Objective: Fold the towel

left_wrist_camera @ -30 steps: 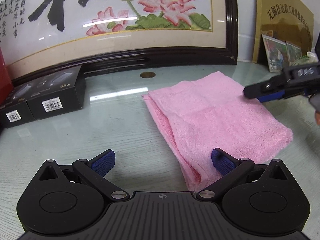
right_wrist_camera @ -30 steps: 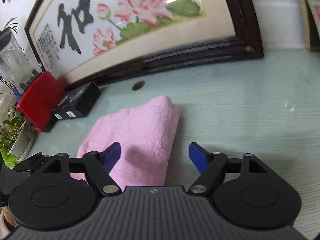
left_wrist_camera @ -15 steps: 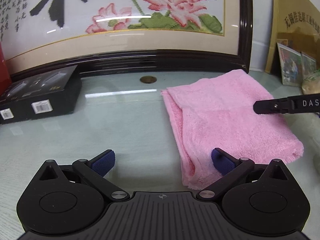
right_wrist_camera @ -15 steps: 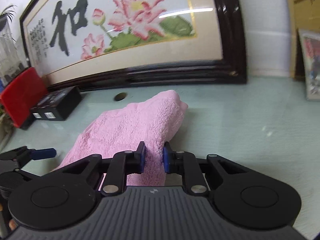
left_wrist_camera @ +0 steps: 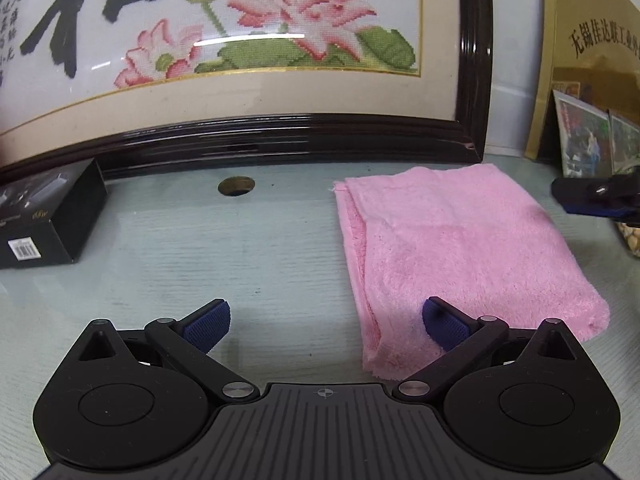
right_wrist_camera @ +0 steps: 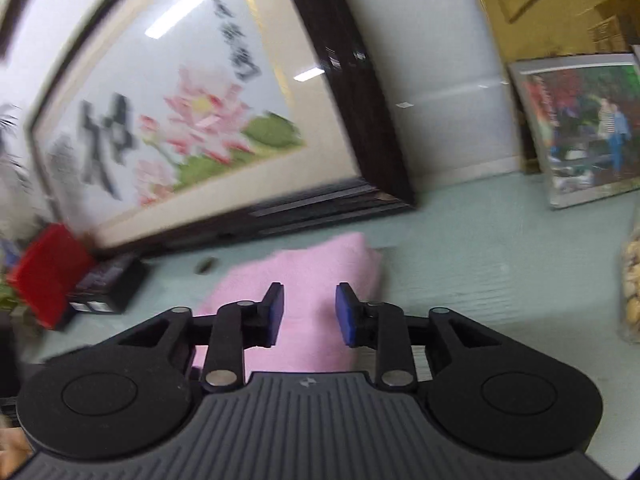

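Note:
A pink towel (left_wrist_camera: 460,252) lies folded flat on the pale green table, with its layered edge along its left side. My left gripper (left_wrist_camera: 326,326) is open and low over the table at the towel's near left corner; its right finger (left_wrist_camera: 444,326) is over the towel's near edge. My right gripper (right_wrist_camera: 310,314) shows in the blurred right wrist view, its jaws opening above the towel (right_wrist_camera: 304,276) with nothing pinched between the blue pads. One of its fingers (left_wrist_camera: 592,198) reaches into the left wrist view just off the towel's far right edge.
A large framed lotus embroidery (left_wrist_camera: 248,52) leans on the wall behind the towel. A black box (left_wrist_camera: 48,220) and a red box (right_wrist_camera: 48,272) stand at the left. A round hole (left_wrist_camera: 236,186) sits in the table. Framed photos (right_wrist_camera: 580,128) and a bag of nuts (right_wrist_camera: 632,280) are at the right.
My right gripper closed, then spread again, and pulled away to the towel's right edge. My left gripper slid left, so the towel sits further right in its view.

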`<state>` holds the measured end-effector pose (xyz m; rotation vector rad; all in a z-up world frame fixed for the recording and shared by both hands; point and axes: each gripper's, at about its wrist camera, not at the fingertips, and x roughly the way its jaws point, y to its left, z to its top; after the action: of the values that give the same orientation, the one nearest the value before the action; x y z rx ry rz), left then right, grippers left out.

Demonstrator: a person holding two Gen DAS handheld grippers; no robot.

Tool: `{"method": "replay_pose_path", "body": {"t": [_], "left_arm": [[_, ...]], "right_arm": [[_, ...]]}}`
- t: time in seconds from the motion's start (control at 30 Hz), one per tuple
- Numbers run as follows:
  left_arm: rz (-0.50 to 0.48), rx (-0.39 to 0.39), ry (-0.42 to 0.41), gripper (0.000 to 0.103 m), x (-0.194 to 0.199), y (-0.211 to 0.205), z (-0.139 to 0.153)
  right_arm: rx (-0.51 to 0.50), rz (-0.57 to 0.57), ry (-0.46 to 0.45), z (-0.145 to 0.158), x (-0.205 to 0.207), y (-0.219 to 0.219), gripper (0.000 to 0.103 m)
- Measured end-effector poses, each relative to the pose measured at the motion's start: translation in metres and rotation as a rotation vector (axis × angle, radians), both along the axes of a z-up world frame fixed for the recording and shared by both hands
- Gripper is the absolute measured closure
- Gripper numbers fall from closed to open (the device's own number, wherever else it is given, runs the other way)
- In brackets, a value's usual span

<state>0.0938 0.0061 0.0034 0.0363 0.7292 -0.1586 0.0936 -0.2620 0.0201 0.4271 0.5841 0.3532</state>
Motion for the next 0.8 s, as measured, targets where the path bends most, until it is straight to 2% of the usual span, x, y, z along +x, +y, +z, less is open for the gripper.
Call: {"method": "replay_pose_path", "body": {"t": [0.03, 0.1, 0.17, 0.2, 0.33, 0.43, 0.6, 0.7, 0.77, 0.8], "left_arm": [[0.0, 0.004, -0.004, 0.0, -0.001, 0.0, 0.0], [-0.005, 0.018, -0.016, 0.0, -0.005, -0.002, 0.0], [-0.013, 0.03, -0.025, 0.0, -0.007, -0.002, 0.001], [-0.014, 0.033, -0.026, 0.0, -0.007, -0.002, 0.002], [-0.011, 0.024, -0.035, 0.0, -0.007, 0.003, 0.005], [0.019, 0.034, -0.072, 0.0, -0.012, 0.012, 0.012], [0.021, 0.046, -0.085, 0.0, -0.015, 0.014, 0.014], [0.049, 0.06, -0.105, 0.0, -0.02, 0.018, 0.017], [0.081, 0.048, -0.128, 0.0, -0.024, 0.026, 0.022], [0.104, 0.037, -0.135, 0.0, -0.026, 0.031, 0.024]], "right_arm": [[0.018, 0.05, 0.008, -0.002, -0.002, 0.002, 0.055], [0.023, 0.141, 0.059, -0.01, -0.002, 0.011, 0.054], [-0.025, 0.144, 0.142, -0.025, 0.003, 0.017, 0.055], [-0.049, 0.143, 0.155, -0.029, 0.003, 0.02, 0.058], [-0.04, 0.146, 0.069, -0.014, -0.012, 0.018, 0.047], [-0.159, 0.098, -0.021, -0.007, -0.031, 0.021, 0.033], [-0.321, 0.092, 0.048, -0.027, -0.028, 0.034, 0.032], [-0.28, 0.06, -0.018, -0.018, -0.038, 0.028, 0.032], [-0.235, 0.018, -0.085, -0.008, -0.049, 0.018, 0.02], [-0.221, -0.013, -0.103, -0.005, -0.053, 0.012, 0.018]]}}
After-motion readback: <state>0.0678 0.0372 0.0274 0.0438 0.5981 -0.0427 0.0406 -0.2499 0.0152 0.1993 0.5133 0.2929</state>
